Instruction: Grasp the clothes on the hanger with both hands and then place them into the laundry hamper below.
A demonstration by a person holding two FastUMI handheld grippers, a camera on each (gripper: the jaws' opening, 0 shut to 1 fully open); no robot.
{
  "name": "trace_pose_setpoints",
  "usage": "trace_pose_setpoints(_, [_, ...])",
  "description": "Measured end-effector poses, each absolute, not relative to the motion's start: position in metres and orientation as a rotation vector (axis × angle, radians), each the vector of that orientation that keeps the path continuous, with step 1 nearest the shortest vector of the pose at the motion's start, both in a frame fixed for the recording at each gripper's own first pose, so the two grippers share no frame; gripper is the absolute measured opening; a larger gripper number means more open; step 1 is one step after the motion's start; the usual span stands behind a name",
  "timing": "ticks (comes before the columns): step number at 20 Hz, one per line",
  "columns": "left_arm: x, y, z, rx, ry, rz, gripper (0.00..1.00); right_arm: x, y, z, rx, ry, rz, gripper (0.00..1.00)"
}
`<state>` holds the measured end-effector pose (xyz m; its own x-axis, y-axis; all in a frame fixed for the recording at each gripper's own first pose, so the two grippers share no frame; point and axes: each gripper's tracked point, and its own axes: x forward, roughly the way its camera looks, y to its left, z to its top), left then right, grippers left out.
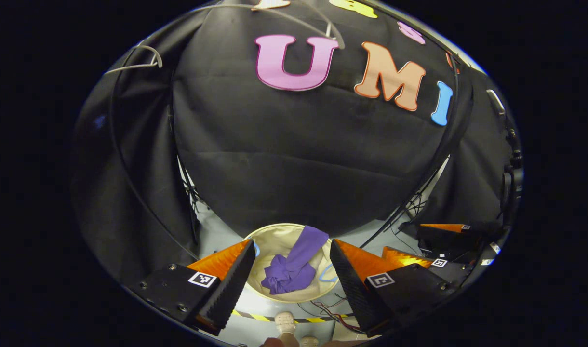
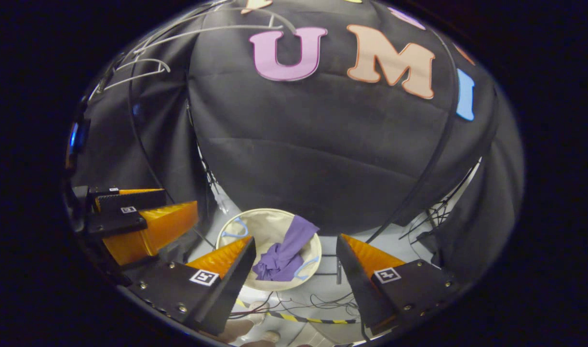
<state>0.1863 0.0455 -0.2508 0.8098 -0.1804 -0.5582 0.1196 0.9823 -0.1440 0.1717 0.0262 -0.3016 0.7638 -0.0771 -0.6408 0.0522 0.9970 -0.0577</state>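
So the purple garment [image 1: 294, 267] is already down in the laundry hamper [image 1: 267, 238] — crumpled at the near side of the hamper, with one long strip running up and over toward the far rim by the booth wall. That strip is the long axis, pointing away from both cameras.

The left gripper [image 1: 291, 270] has its fingers spread wide apart with nothing between them but air; the hamper sits well below, framed right in the gap. Same deal with the right gripper [image 2: 294, 265] — fingers apart, holding nothing, hamper [image 2: 236, 231] and cloth [image 2: 284, 255] down below between the fingers. In the left gripper view the other gripper [image 1: 438, 250] sits off to the right side, and in the right gripper view the other gripper [image 2: 135, 221] is off to the left, so the two hang side by side above the hamper. I'd guess the left one is a touch more centred over the cloth, but it's close.

Judging by all that, the drop looks done and there's nothing left to grab. A pale bare hanger [image 2: 140, 67] hangs up at the top left by the wall.

Hard to make out: how deep the hamper is and whether any cloth hangs outside the far rim. Floor cables [image 2: 299, 303] and striped tape [image 1: 260, 317] are partly cut off behind the fingers, and shoes [image 1: 285, 322] peek in at the bottom edge.
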Motion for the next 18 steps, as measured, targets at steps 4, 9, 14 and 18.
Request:
trace_pose_setpoints(4, [0.152,0.027,-0.173,-0.094,0.445,-0.142,0.97,0.138,0.003,-0.216,-0.054,0.526,-0.108,1.0])
trace_pose_setpoints(9, [0.107,0.02,-0.076,-0.048,0.244,-0.123,0.96,0.083,-0.02,-0.102,-0.053,0.303,-0.164,0.99])
trace_pose_setpoints(14, [0.057,0.01,0.004,-0.042,0.102,-0.147,0.92,0.042,-0.029,-0.016,-0.009,0.144,-0.199,0.97])
trace_pose_setpoints(18, [0.021,0.02,0.037,-0.038,0.037,-0.171,0.92,0.005,-0.032,0.014,-0.001,0.061,-0.226,0.96])
